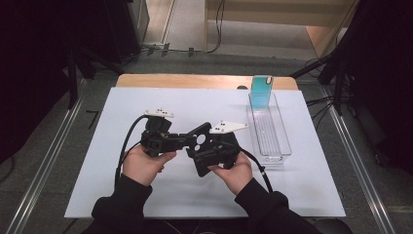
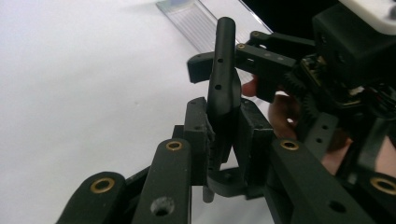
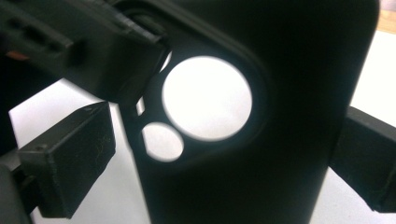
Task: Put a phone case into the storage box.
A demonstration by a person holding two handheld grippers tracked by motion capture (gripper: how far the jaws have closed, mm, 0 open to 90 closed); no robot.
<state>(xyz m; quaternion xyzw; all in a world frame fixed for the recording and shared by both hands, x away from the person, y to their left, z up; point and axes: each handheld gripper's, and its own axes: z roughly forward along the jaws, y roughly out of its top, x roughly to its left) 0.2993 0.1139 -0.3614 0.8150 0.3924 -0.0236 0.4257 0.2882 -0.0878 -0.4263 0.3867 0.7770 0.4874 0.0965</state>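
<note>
A black phone case with a large and a small round cutout is held above the white mat between both hands. My left gripper is shut on one edge of it; in the left gripper view the case stands edge-on, clamped between the jaws of the left gripper. My right gripper comes from the right, one finger beside the case. In the right gripper view the case sits between the wide jaws of the right gripper, with a gap at the left finger.
A clear oblong tray lies on the white mat to the right, with a teal phone case standing upright at its far end. Metal rails run along both sides of the table. Dark stands and cables surround it.
</note>
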